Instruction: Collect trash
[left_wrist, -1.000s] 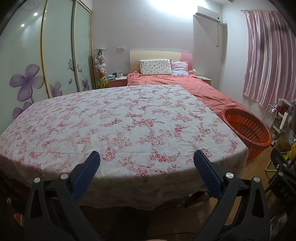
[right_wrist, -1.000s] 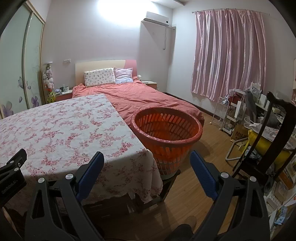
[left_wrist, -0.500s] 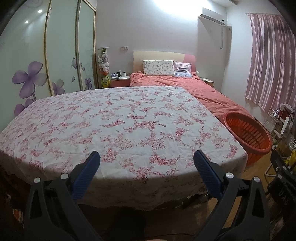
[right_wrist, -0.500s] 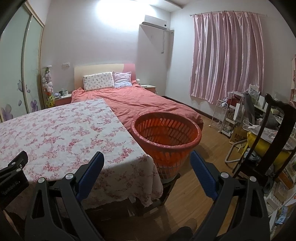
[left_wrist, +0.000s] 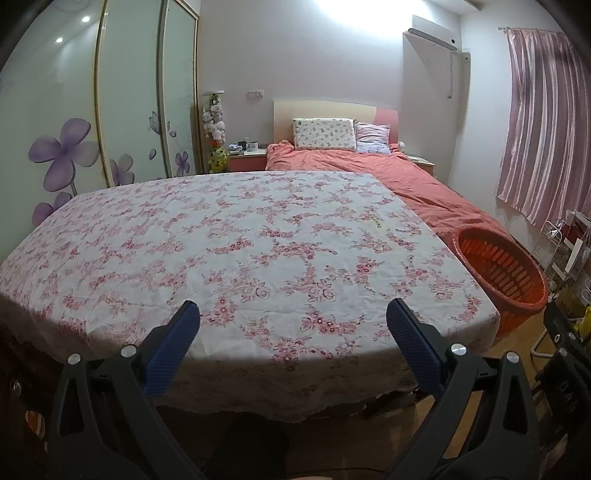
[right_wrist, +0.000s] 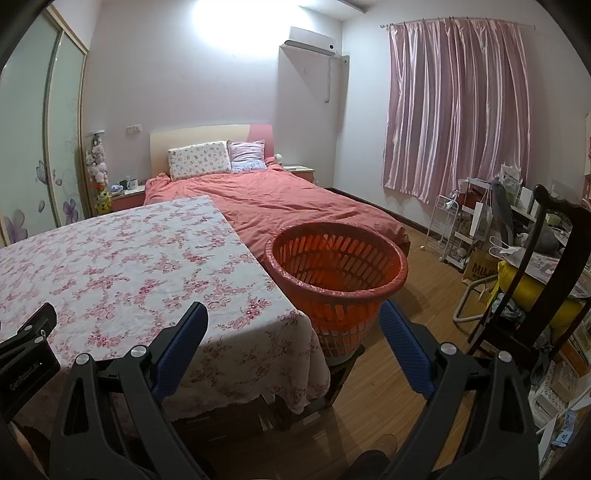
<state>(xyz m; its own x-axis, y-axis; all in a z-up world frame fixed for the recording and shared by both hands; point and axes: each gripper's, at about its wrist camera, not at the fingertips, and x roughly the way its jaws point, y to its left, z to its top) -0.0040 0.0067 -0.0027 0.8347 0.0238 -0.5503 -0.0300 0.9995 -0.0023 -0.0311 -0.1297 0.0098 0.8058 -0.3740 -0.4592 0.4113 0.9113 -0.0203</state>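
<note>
Far left stands a wardrobe (left_wrist: 122, 110) with flower decals, and in front of it the worktop (left_wrist: 240, 251), under a pink floral cloth, fills the near-left scene; no trash shows anywhere on it. The left hand-held gripper (left_wrist: 293, 325) hovers over the worktop's near edge with its blue jaws spread wide and nothing between them. Beyond the worktop lies the bed (right_wrist: 280, 199). To the right, just beside the worktop's right edge, an orange basket (right_wrist: 336, 280) sits raised on a low stand, apparently lined and, as far as its inside shows, holding nothing. The right hand-held gripper (right_wrist: 291, 321) is likewise spread and holding nothing, and points almost straight at the basket, so the right hand is clearly the nearer one for dropping things in. With no trash visible, the next move depends on finding some; the cluttered shelves (right_wrist: 480, 221) far right seem the likeliest place.
</note>
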